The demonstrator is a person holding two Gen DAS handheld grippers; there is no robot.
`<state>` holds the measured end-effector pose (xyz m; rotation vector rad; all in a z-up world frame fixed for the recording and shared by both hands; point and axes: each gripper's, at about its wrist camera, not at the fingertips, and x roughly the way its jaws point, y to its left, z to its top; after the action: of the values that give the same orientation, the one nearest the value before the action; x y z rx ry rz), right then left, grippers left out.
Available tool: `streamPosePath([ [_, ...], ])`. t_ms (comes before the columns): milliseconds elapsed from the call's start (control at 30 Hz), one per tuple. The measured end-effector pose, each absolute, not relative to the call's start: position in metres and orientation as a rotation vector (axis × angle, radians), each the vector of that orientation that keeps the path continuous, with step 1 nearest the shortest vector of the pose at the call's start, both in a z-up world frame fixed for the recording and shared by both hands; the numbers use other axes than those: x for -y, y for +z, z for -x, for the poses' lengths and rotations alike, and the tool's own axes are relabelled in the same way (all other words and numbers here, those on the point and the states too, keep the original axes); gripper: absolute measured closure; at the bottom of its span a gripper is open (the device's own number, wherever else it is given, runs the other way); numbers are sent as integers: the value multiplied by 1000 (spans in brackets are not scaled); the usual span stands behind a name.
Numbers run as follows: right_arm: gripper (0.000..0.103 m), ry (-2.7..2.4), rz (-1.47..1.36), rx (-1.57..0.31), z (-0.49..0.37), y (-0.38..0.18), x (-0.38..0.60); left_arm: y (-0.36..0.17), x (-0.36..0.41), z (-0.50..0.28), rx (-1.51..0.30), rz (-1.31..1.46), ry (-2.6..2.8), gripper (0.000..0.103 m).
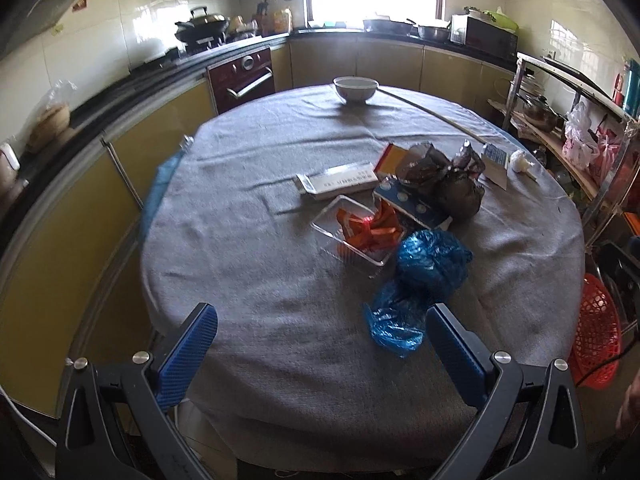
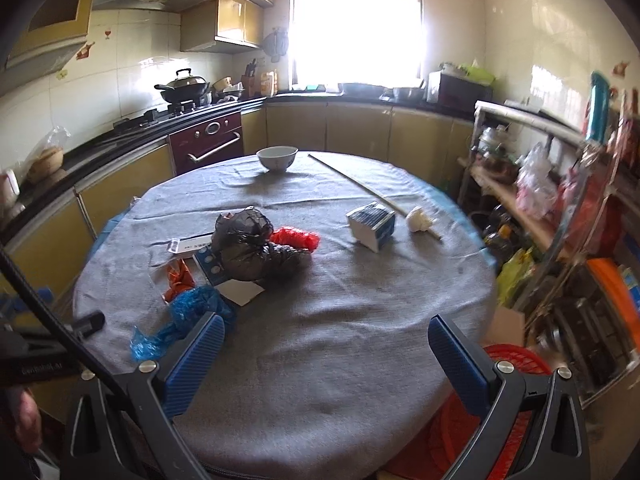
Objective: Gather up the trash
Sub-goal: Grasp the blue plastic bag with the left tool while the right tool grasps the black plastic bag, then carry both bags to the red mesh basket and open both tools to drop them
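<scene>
- Both grippers sit nearest the lens: the left gripper and the right gripper each have their blue ribbed fingers spread wide with nothing between them, poised over the near edge of the table
- Round table under a grey cloth fills the middle of a kitchen with yellow cabinets, a dark red oven and a bright window behind
- Red basket stands on the floor by the table's right side
- Trash lies heaped right of centre: crumpled blue plastic bag nearest, black bag beyond it, clear tray with orange wrappers between them
- Flat white box carries printed lettering too blurred to read
- Small blue-and-white carton stands apart, its print unreadable
- White bowl rests at the far edge
</scene>
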<state>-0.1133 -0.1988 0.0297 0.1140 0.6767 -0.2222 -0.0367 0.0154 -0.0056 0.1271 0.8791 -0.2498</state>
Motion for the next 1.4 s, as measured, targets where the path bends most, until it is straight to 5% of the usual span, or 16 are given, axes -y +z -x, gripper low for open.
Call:
streamPosePath([
  [600, 0, 145, -838, -901, -46, -61, 254, -37, 10, -11, -1034, 5, -446, 0],
  [800, 6, 173, -1060, -908, -68, -89, 265, -33, 27, -17, -1000, -1, -518, 12],
  [967, 31, 183, -1122, -945, -80, -105, 260, -35, 42, -26, -1021, -6, -572, 23],
  [1067, 46, 176, -1146, -956, -79, -115, 260, -45, 48, -32, -1066, 1, -591, 41],
  [1133, 48, 170, -1143, -942, -75, -115, 261, -51, 50, -35, -1097, 17, -598, 49],
  [1400, 50, 150, -1058, -904, -55, -102, 270, -48, 58, -33, -1072, 18, -610, 58],
])
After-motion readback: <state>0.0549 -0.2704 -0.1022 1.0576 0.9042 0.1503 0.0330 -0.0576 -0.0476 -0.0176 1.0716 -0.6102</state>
